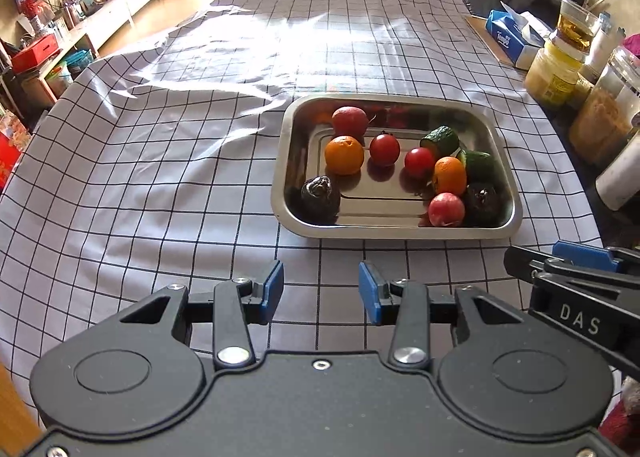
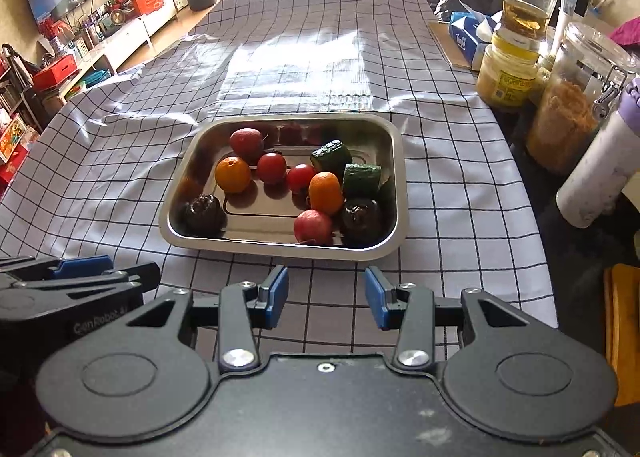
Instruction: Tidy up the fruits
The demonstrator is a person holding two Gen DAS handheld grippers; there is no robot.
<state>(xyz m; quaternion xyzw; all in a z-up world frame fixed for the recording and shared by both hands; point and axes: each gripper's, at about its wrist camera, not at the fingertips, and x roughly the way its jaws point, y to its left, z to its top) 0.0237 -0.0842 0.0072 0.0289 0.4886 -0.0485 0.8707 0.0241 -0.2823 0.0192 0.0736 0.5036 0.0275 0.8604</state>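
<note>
All the fruits (image 2: 280, 185) lay together in the steel tray (image 2: 396, 161) at mid-frame, so whether sorting was finished or pending I couldn't judge, while my left gripper (image 1: 321, 291) and right gripper (image 2: 326, 295) hovered spread and empty below it.

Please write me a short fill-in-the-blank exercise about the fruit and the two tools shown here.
1. All the fruit lies in a steel ____ on the checked tablecloth.
2. The tray holds two oranges, one at and one at, and ____ green cucumber pieces.
3. The left tool and the right tool are both ____ and hold nothing.
4. The blue tissue box stands ____ the tray.

Missing words: tray; two; open; outside
</note>
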